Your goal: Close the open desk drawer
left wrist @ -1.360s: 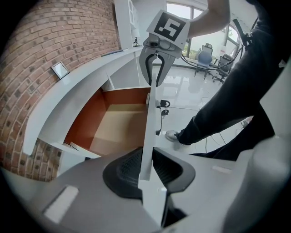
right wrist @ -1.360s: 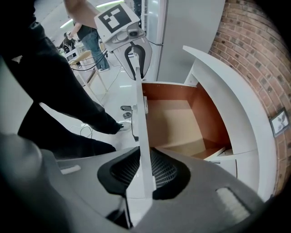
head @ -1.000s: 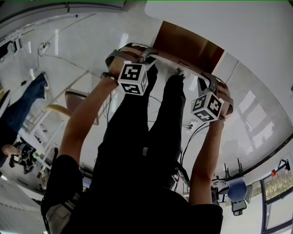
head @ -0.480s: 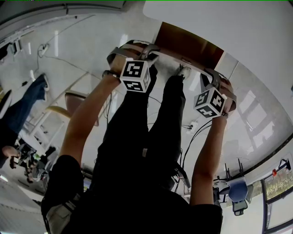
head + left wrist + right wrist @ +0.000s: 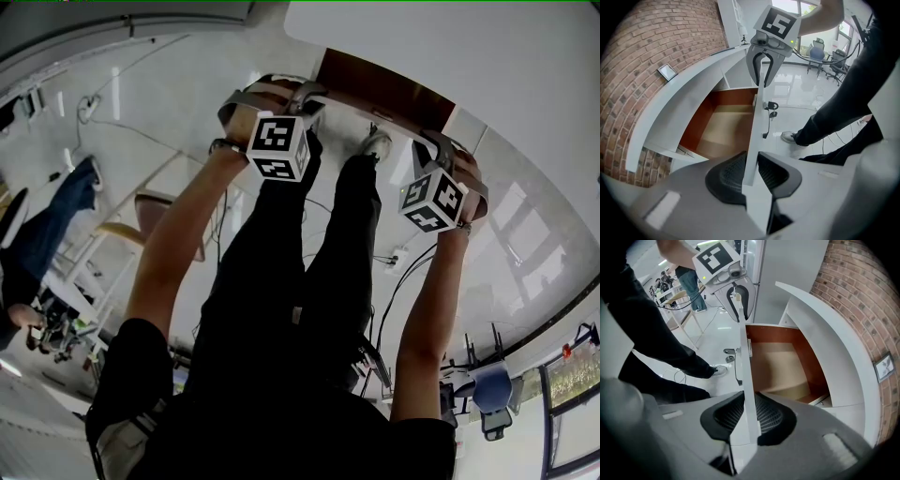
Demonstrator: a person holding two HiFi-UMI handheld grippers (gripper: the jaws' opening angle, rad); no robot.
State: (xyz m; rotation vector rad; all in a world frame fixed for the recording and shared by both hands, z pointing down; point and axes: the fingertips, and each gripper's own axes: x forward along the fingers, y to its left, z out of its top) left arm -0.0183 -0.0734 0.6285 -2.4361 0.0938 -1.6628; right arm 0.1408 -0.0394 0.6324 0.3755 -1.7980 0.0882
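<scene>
I had the left tool (image 5: 750, 169) clamped on the top edge of the drawer front (image 5: 756, 129), the thin white panel standing pinched between its ribbed pads. The right tool (image 5: 746, 417) was closed on that same edge toward the other end. Each tool's view looked straight along the panel to the other tool at its far end.

The drawer (image 5: 382, 86) stood partly out from under the white surface (image 5: 469, 47), with its brown inside (image 5: 780, 366) open to view and nothing in it that I could see.

What mattered for the next move was how that panel lay. Its long axis ran from one tool to the other, across in front of the person's legs (image 5: 309, 262). The drawer's cavity and the surface lay on the far side of it, toward the brick wall (image 5: 651, 51). By my reckoning the push had to go square to the panel, away from the legs and in under the surface.

Neither hand was the nearer one, since each held an end. I judged both should drive together and evenly, because a lead on one side could skew the drawer on its runners.
</scene>
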